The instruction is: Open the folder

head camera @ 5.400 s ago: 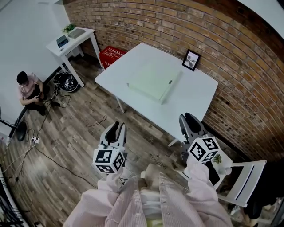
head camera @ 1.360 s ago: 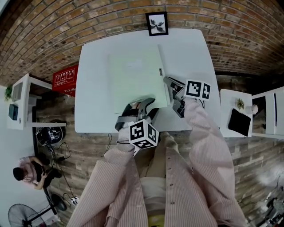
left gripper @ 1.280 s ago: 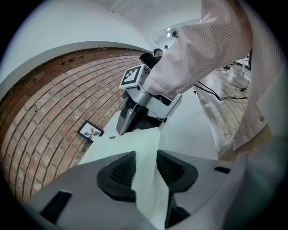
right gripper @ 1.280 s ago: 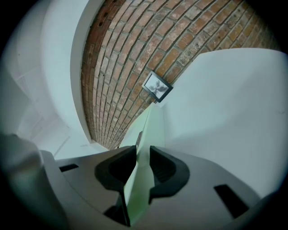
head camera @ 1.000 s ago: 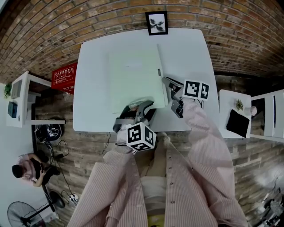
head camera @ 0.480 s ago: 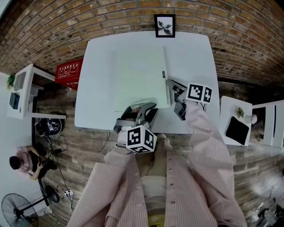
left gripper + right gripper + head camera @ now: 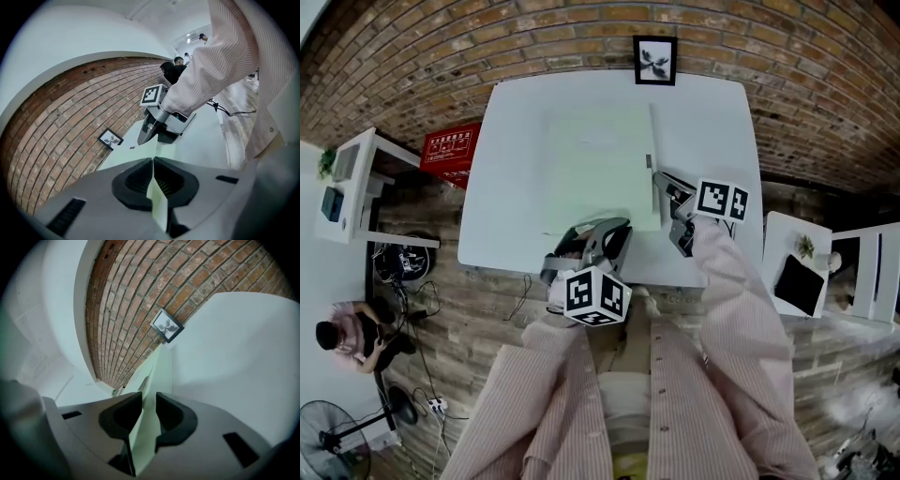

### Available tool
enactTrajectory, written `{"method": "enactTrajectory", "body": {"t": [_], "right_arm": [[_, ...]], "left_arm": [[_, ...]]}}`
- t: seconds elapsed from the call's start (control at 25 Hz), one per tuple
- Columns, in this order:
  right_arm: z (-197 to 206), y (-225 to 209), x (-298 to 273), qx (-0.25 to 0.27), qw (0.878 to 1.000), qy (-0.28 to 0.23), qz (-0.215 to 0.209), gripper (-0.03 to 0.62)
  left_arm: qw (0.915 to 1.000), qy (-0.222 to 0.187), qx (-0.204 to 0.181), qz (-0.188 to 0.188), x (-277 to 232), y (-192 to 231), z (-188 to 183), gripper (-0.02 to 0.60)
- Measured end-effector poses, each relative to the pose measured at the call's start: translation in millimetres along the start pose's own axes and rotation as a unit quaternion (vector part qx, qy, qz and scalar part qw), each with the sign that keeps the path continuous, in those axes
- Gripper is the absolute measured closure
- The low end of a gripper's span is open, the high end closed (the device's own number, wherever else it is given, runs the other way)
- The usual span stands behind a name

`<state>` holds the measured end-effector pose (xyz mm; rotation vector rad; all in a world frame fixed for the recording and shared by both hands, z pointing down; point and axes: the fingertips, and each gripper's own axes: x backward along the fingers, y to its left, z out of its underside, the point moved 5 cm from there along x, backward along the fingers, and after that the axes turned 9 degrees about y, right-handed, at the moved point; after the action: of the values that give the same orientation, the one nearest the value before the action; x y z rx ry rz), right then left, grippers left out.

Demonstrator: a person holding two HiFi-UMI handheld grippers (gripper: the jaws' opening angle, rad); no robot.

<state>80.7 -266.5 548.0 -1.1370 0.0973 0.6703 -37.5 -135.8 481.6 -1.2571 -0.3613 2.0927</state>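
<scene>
Left tool point(image 7: 605, 227) just closed on folder point(image 7: 600, 169), cover edge; right tool point(image 7: 659, 178) clamps spine.

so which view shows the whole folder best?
Head view: almost the whole folder shows on the table. Left gripper view shows only a cover edge pinched in its jaws; right gripper view, an edge between its jaws.

Left tool point(image 7: 153, 161) has clamped folder point(image 7: 600, 169)

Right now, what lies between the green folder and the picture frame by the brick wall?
Nothing. Between the folder and the picture frame there is only a bare strip of the white table, as the head view shows.
</scene>
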Motion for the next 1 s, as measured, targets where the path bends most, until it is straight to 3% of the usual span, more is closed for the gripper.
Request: {"method": "enactTrajectory", "body": {"t": [0.24, 0.52, 1.0], "right_arm": [[0.2, -0.7, -0.5, 0.006, 1.0, 0.007, -0.002, 0.497], [-1.0, -2.0, -0.8, 0.014, 1.0, 0.01, -0.004, 0.497], [-2.2, 1.1, 0.2, 0.031, 0.999, 0.018, 0.014, 0.499]], "left_arm": [[0.9997, 0.0, 0.02, -0.011, 4.2, 3.1, -0.8, 0.58], [0.9947, -0.029, 0.078, -0.06, 30.5, 25.1, -1.4, 0.581], [0.9749, -0.049, 0.165, -0.142, 74.4, 48.0, 19.9, 0.586]]}}
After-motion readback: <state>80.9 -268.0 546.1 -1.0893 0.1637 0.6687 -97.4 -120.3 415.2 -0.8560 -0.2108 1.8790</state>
